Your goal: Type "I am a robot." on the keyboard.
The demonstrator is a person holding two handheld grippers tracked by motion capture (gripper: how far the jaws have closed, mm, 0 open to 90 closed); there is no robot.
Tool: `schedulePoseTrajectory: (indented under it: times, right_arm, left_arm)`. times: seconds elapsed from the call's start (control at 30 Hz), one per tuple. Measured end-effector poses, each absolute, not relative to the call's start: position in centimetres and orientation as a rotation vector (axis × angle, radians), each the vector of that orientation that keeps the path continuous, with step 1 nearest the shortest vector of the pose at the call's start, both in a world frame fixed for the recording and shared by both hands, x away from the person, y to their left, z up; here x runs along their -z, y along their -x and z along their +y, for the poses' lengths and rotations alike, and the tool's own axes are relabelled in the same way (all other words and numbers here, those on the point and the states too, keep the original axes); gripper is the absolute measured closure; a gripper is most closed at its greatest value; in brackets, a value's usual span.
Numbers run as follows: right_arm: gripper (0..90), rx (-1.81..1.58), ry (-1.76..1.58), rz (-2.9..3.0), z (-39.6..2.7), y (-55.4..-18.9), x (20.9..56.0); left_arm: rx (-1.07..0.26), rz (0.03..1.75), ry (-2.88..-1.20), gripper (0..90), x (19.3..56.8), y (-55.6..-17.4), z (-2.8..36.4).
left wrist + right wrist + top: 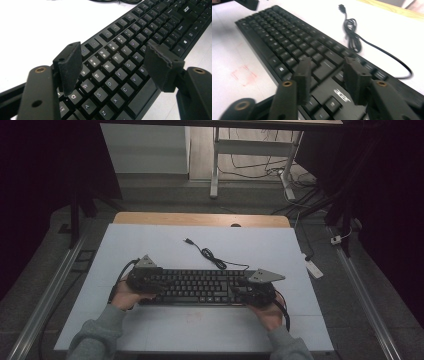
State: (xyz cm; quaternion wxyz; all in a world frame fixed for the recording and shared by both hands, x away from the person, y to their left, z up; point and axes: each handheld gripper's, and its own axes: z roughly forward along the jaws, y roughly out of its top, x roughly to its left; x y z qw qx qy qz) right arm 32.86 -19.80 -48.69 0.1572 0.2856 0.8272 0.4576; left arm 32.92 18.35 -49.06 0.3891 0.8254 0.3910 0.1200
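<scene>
Two grippers hung over the black full-size plastic keyboard (200, 287), which lay flat near the white table's (150, 245) front edge. Left gripper (112, 65) wide, holding nothing, above the letter keys; right gripper (328, 75) narrower, empty, by the logo. Risk: pads could press or snag keycaps, or skid the board onto its coiled black USB cable (210, 255).

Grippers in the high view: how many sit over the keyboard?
2. The left gripper is over the left end of the black keyboard; the right gripper is over its right end. Each is held in one hand, and none looks hidden.
</scene>
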Motion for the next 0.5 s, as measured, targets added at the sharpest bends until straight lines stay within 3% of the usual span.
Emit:
schedulePoseTrajectory:
  times: [0.33,0.5]
  right_arm:
    - [89.3,-1.320,-0.728,2.463,-16.5,-33.6,48.4]
    - [89.5,-1.314,-0.709,2.506,-14.6,-34.1,48.7]
  left_arm:
    - [-0.307,0.997,-2.105,31.1,49.2,-32.9,18.3]
    - [-0.305,0.999,-2.109,31.0,49.2,-32.9,18.3]
